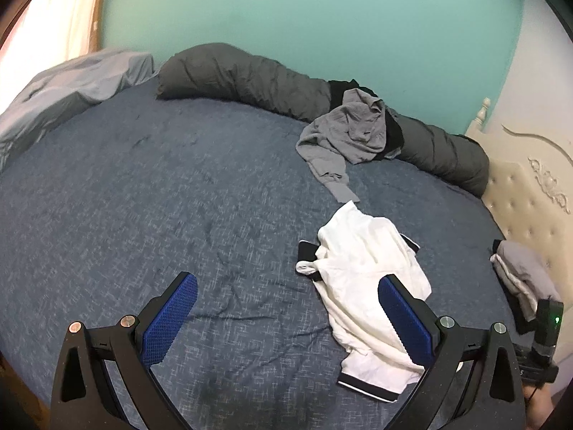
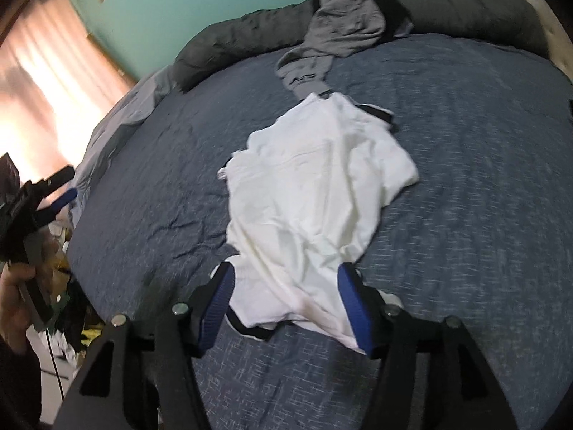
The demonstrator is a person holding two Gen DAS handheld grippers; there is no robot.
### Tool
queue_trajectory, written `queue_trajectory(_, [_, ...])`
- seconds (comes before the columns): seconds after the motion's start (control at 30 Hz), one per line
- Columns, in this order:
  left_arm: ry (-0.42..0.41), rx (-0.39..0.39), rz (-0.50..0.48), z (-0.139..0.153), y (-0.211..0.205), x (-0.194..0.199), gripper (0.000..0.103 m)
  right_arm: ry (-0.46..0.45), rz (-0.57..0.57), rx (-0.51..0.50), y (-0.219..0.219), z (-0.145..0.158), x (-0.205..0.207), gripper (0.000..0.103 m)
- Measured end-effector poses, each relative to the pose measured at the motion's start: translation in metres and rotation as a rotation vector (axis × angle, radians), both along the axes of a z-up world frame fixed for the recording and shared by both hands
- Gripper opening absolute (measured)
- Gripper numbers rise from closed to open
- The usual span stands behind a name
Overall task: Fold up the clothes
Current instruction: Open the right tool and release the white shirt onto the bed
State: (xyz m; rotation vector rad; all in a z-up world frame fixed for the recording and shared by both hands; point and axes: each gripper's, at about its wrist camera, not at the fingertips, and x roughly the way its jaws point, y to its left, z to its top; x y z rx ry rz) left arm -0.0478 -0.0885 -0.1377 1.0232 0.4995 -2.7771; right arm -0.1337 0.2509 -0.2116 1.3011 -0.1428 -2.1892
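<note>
Right gripper (image 2: 284, 308) spread wide, blue ribbed pads (image 2: 352, 310) straddling the near hem of the crumpled white cotton shirt with black trim (image 2: 315, 193), clamping nothing. Left gripper (image 1: 286, 322) released too, jaws apart above the blue-grey woven bedspread (image 1: 143, 215), shirt at its 2 o'clock. A rumpled grey garment (image 1: 343, 136) lies at 12 o'clock beyond, draped against the long dark grey bolster (image 1: 250, 79).

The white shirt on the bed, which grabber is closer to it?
Right. The right gripper is open with its fingers on either side of the white shirt's near hem. The left gripper is also open, off to the shirt's left over bare blue bedspread.
</note>
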Motion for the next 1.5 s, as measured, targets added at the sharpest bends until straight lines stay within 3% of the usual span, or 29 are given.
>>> queue_trajectory(0.2, [0.003,-0.026,0.039,-0.004,-0.008,-0.005,0.103,-0.007,0.044,-0.007,-0.018,-0.008,-0.008,0.062])
queue_trajectory(0.4, [-0.002,-0.005,0.037,-0.034,-0.018,-0.031,0.103,-0.012,0.091,0.0,-0.037,-0.022,-0.035,0.063])
queue_trajectory(0.8, [-0.028,0.022,0.009,-0.119,-0.021,-0.1,0.103,-0.037,0.038,0.053,-0.048,-0.058,-0.118,0.063])
queue_trajectory(1.07, [-0.041,0.046,0.022,-0.141,-0.027,-0.106,0.103,-0.042,-0.034,0.043,-0.039,-0.069,-0.172,0.057])
queue_trajectory(1.17, [-0.048,0.051,0.027,-0.148,-0.029,-0.108,0.103,-0.048,-0.042,0.035,-0.044,-0.072,-0.19,0.048])
queue_trajectory(1.3, [-0.057,0.058,0.034,-0.156,-0.032,-0.11,0.103,-0.064,-0.022,0.051,-0.055,-0.08,-0.206,0.019])
queue_trajectory(1.4, [-0.062,0.062,0.038,-0.161,-0.033,-0.112,0.103,-0.061,-0.023,0.045,-0.055,-0.082,-0.211,0.008])
queue_trajectory(1.5, [-0.064,0.065,0.04,-0.163,-0.034,-0.113,0.103,-0.059,-0.068,-0.025,-0.039,-0.075,-0.213,0.005])
